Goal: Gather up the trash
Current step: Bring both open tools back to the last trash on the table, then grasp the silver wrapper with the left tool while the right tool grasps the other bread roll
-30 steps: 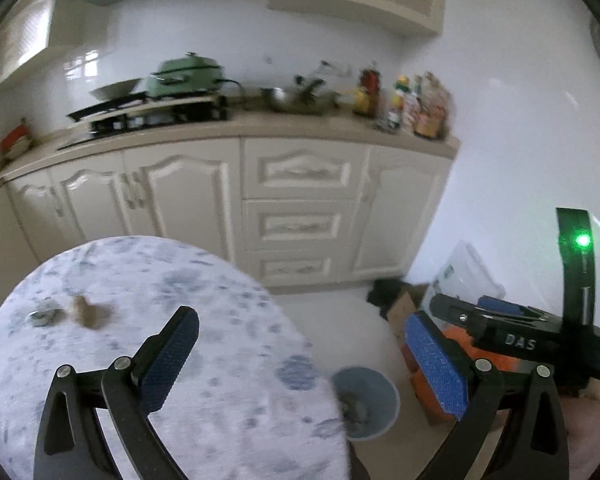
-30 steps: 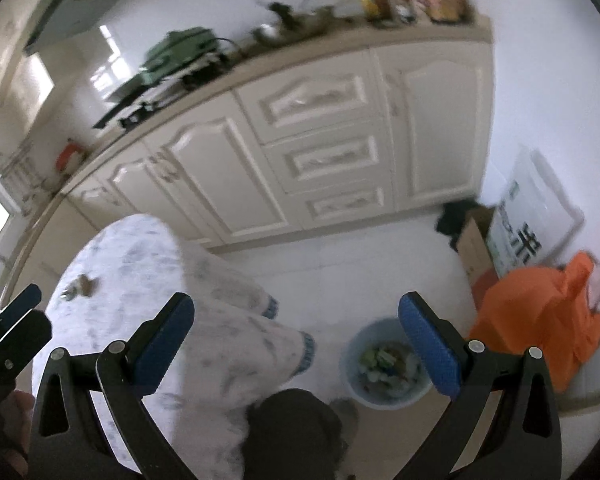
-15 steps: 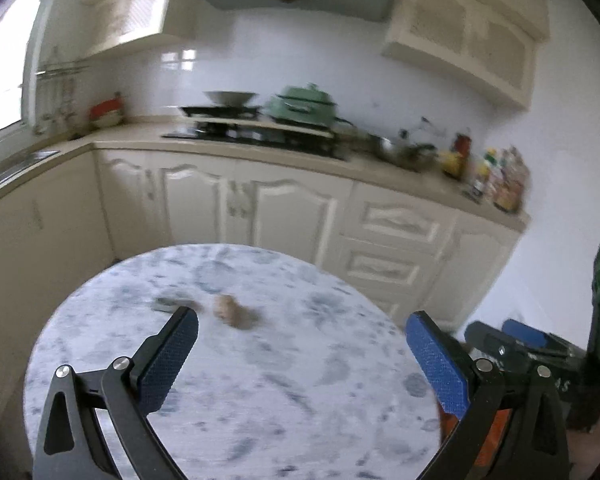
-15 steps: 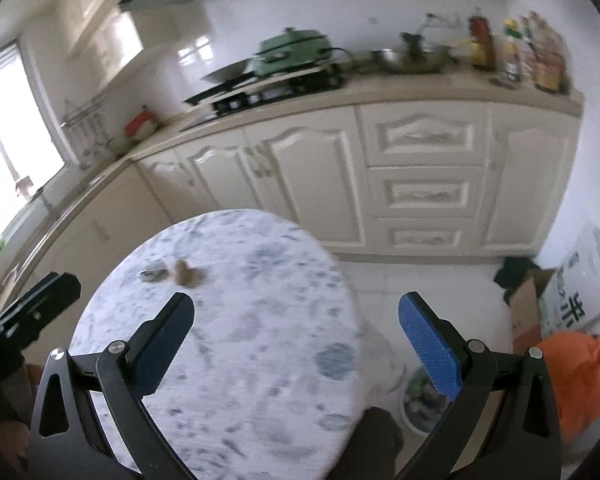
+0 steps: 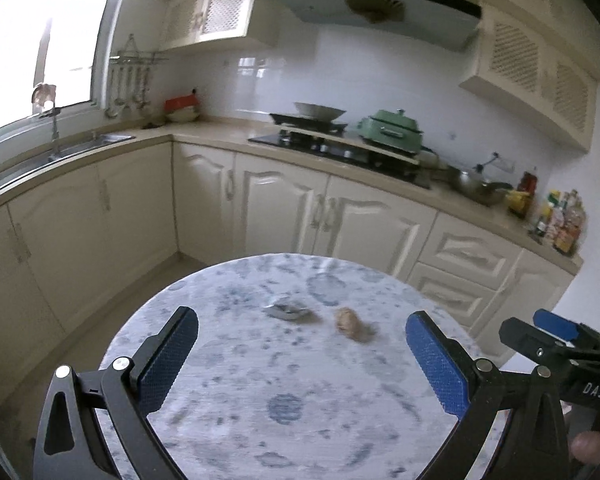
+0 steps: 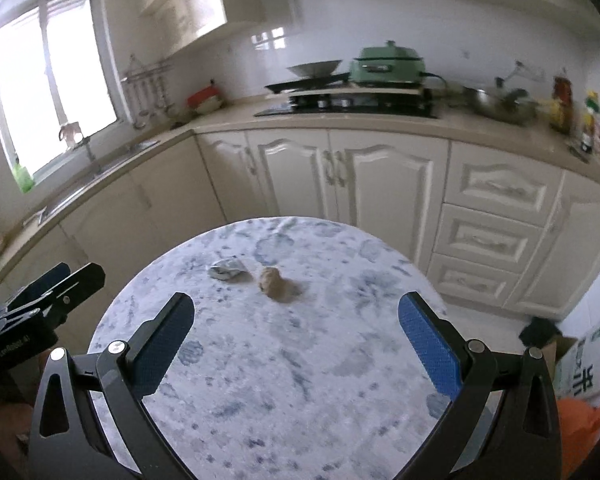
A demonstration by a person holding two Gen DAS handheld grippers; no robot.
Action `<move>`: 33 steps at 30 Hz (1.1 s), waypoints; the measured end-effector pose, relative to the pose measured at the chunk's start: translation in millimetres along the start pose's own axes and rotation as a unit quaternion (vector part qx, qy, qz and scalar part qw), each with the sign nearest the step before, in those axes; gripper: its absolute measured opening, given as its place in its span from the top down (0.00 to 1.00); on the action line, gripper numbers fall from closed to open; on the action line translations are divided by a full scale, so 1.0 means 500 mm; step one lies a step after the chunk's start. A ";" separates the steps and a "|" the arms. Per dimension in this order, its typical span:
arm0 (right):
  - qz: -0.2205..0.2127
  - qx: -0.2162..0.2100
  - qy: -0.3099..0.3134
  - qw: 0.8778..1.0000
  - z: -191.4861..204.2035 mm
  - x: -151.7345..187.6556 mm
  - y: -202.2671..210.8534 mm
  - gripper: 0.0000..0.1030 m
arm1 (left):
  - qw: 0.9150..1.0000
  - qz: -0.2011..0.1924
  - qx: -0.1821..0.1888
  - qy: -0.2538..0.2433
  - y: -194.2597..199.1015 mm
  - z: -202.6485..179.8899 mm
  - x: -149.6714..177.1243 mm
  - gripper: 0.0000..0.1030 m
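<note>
Two bits of trash lie on the round marble-patterned table (image 5: pixel 283 420) (image 6: pixel 300 380): a crumpled grey wrapper (image 5: pixel 285 310) (image 6: pixel 227 268) and, to its right, a brown crumpled lump (image 5: pixel 348 319) (image 6: pixel 271 279). My left gripper (image 5: pixel 300 360) hovers open over the near part of the table, short of both pieces. My right gripper (image 6: pixel 295 344) is also open, with nothing between its blue pads, and the brown lump lies ahead of it. Each gripper shows at the edge of the other's view, the right gripper (image 5: pixel 556 344) and the left gripper (image 6: pixel 47 296).
Cream kitchen cabinets (image 6: pixel 380 176) wrap around behind the table, with a stove, a green pot (image 6: pixel 386 65) and bottles on the counter. A sink (image 5: pixel 59 156) is at the left under a window. An orange bag (image 6: pixel 584 432) and a cardboard box (image 6: pixel 556 350) sit on the floor at right.
Both views have swung up and left from the floor and blue bin to the table. The trash now lies ahead of both open grippers, nearer than before.
</note>
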State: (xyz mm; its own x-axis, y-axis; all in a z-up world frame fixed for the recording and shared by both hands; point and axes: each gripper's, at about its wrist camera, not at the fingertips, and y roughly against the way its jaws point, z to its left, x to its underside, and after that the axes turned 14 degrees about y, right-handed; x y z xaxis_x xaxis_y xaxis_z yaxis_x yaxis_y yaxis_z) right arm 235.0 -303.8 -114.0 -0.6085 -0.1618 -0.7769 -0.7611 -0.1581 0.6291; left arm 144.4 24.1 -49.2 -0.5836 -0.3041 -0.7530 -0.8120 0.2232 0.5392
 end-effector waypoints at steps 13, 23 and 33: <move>0.073 -0.027 0.026 0.997 0.032 -0.003 -0.242 0.00 | 0.998 0.043 -0.047 -0.012 -0.220 0.054 -0.056 0.01; 0.129 -0.047 0.029 0.990 0.024 0.022 -0.432 0.17 | 0.993 0.087 -0.072 -0.032 -0.441 0.045 -0.071 0.01; 0.126 -0.059 0.040 0.990 0.008 0.024 -0.468 0.69 | 0.987 0.126 -0.082 -0.057 -0.607 0.019 -0.057 0.01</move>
State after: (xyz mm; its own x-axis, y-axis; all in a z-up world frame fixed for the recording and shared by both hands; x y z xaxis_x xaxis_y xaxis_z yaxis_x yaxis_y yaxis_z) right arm 405.0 -264.8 -270.6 -0.7522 -0.2854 -0.5939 -0.5537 -0.2149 0.8045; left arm 407.7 -26.0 -194.9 -0.7705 -0.1502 -0.6195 -0.6362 0.1225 0.7617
